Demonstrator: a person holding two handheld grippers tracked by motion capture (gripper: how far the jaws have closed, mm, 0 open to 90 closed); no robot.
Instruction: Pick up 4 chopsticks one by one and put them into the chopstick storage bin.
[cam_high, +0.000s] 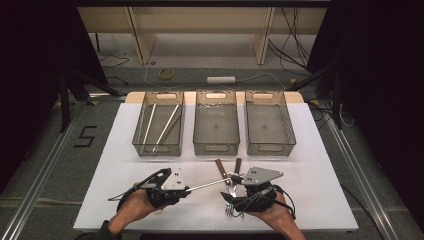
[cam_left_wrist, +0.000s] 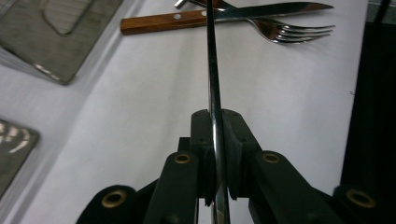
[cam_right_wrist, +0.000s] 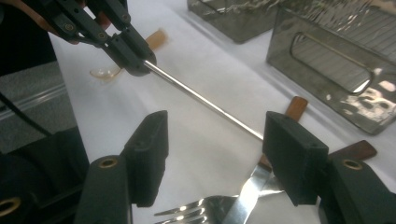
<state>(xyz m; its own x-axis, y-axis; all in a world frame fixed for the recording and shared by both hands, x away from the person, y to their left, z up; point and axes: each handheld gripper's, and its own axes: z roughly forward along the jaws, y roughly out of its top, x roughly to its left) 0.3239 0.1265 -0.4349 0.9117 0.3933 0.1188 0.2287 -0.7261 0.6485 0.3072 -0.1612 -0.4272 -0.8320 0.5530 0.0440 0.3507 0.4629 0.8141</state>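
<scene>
Claw, left: your left claw is pinched on a metal chopstick; in the left gripper view the rod runs straight out between the pressed pads.
Claw, right: your right claw stands spread and holds nothing, low over the knife and fork.
Chopstick position: near edge of the worktop, its free tip pointing toward 2 o'clock and ending right by the wooden knife handles.
Destination, judged: left bin at 11 o'clock, which already holds two chopsticks; middle bin and right bin look empty.
Risk 1: grip sits at one end, so the long free length could pivot in the pads and droop when you lift.
Risk 2: swinging the tip could snag the cutlery pile or your right claw.
Risk 3: the tip may catch the bin's rim if you come in low.
Other: a small plastic spoon lies by your left hand.
</scene>
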